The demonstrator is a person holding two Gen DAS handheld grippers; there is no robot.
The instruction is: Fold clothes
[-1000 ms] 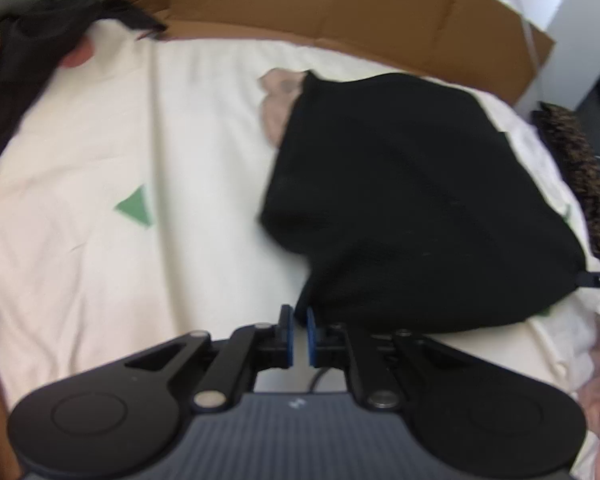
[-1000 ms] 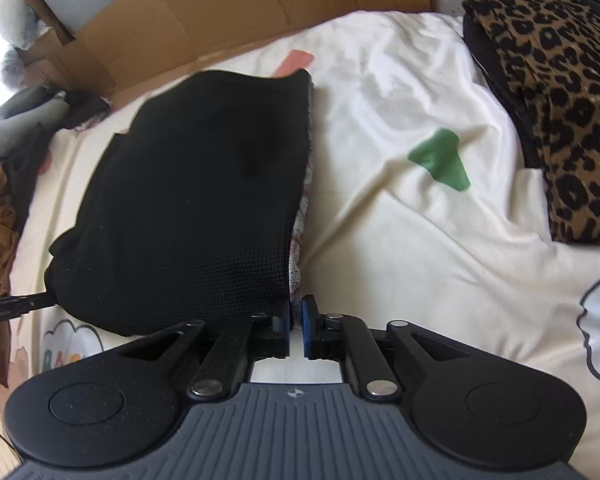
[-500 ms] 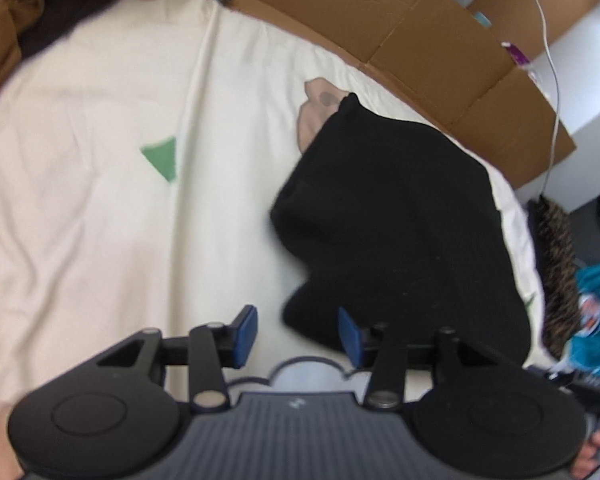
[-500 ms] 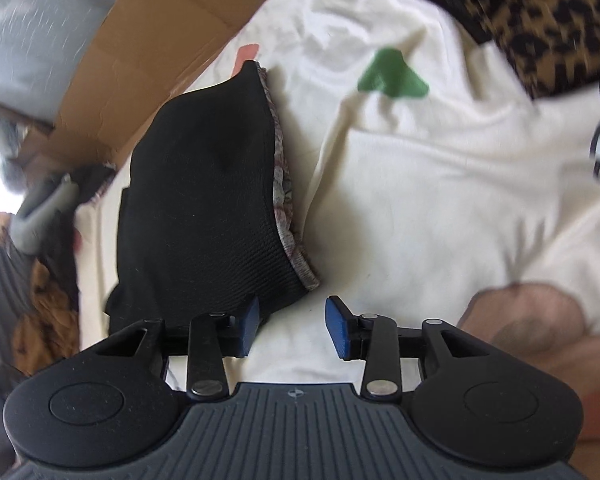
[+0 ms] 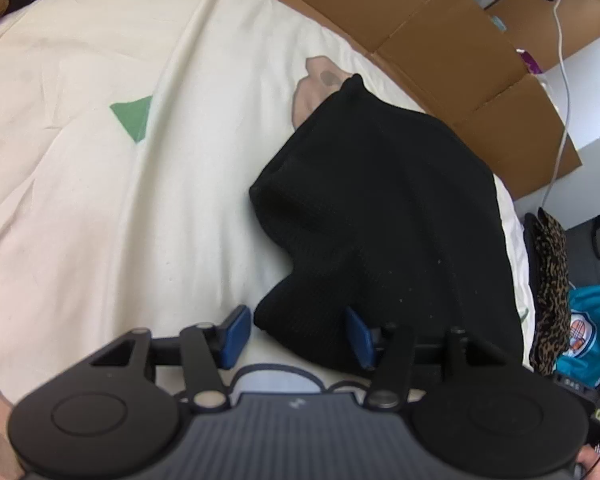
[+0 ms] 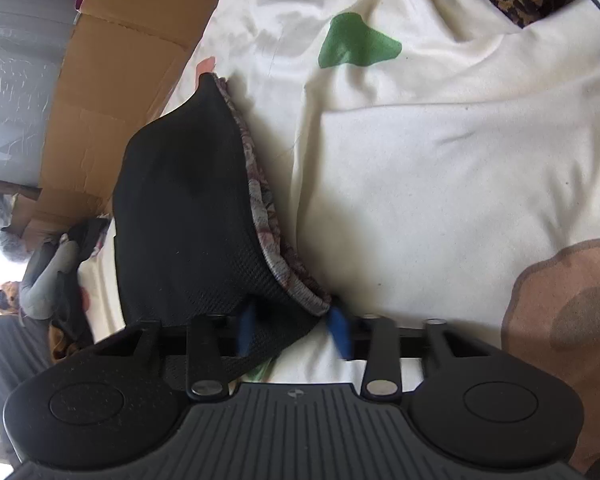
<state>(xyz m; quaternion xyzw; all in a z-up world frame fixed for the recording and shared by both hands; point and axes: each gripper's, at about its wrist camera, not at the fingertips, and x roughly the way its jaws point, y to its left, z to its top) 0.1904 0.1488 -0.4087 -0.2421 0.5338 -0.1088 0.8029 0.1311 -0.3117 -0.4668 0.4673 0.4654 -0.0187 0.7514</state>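
No legible text, numbers or brand names in either view.

A small embossed mark sits on the ribbed body of the left gripper (image 5: 298,334) and another on the right gripper (image 6: 294,330); both are logos too small to read. The teal garment (image 5: 588,332) at the right edge of the left wrist view carries a round printed emblem, its lettering, if any, unreadable. The cream bed sheet (image 6: 440,168) shows only printed shapes, green and brown, no words.

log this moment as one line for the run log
task: fold clothes | left gripper: open, near corner of black garment between fingers | right gripper: open, astride other corner | garment folded on cream sheet
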